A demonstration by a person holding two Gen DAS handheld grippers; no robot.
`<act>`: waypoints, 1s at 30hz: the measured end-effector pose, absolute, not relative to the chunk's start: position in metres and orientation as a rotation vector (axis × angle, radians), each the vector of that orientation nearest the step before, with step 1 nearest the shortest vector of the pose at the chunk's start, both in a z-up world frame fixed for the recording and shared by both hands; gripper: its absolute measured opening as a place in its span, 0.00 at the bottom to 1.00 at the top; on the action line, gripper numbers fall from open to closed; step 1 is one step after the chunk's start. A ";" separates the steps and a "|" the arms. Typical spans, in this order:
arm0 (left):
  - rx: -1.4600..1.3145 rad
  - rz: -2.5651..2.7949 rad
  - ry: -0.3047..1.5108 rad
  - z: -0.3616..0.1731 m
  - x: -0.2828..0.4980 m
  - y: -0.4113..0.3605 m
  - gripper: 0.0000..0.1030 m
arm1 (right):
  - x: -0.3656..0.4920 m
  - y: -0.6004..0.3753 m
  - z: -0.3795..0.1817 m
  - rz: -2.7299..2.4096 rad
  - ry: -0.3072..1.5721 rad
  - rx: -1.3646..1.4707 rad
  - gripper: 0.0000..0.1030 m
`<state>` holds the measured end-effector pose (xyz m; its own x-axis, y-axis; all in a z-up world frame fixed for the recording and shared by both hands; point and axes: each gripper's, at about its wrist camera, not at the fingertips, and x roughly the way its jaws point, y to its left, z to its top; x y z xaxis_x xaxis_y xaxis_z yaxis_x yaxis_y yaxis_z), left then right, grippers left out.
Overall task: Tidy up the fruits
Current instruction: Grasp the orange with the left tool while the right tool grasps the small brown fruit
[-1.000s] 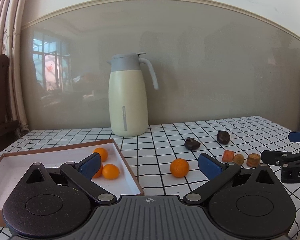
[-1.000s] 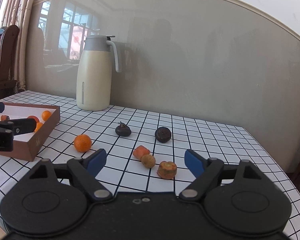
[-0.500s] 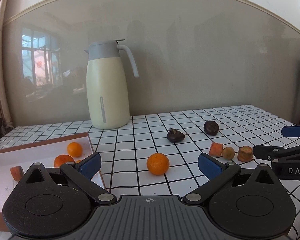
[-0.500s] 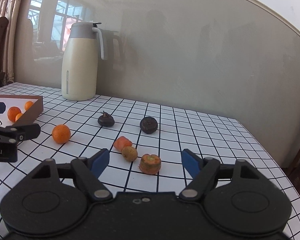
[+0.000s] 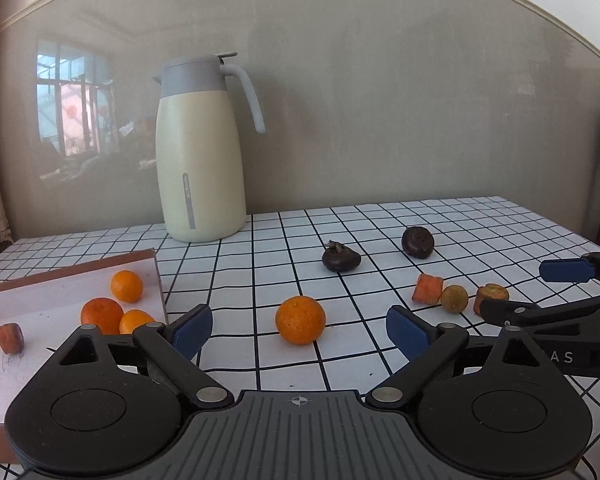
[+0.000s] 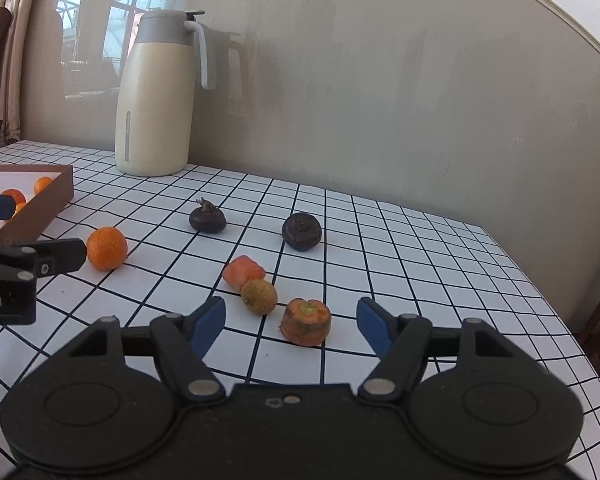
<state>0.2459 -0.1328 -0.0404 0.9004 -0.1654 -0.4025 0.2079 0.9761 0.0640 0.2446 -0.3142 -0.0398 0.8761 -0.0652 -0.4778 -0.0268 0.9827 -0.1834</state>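
Orange tangerine (image 5: pixel 300 320) lies frame-centre between the left gripper (image 5: pixel 299 330) jaws, which are closing, untouched; centre it first. Right gripper (image 6: pixel 291 322), closing, frames the carrot chunk (image 6: pixel 306 321).

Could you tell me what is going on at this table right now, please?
A person is sorting fruit with two handheld claws. The left claw is closing towards a loose orange on the checked table, beside a box already holding three oranges. The right claw is closing in front of a carrot chunk. Neither holds anything yet. Two dark fruits lie further back.
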 end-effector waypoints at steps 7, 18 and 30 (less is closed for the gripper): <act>0.111 -0.189 0.438 -0.045 0.263 -0.140 0.85 | 0.263 -0.308 -0.039 0.018 0.489 -0.221 0.44; 0.067 -0.184 0.499 -0.056 0.287 -0.145 0.77 | 0.284 -0.297 -0.054 0.082 0.576 -0.222 0.30; 0.056 -0.195 0.560 -0.064 0.309 -0.155 0.67 | 0.305 -0.313 -0.058 0.047 0.631 -0.185 0.17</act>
<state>0.3085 -0.1548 -0.0642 0.8295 -0.1688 -0.5325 0.1993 0.9799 -0.0001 0.3049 -0.3133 -0.0583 0.8069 -0.0130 -0.5906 -0.0997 0.9824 -0.1577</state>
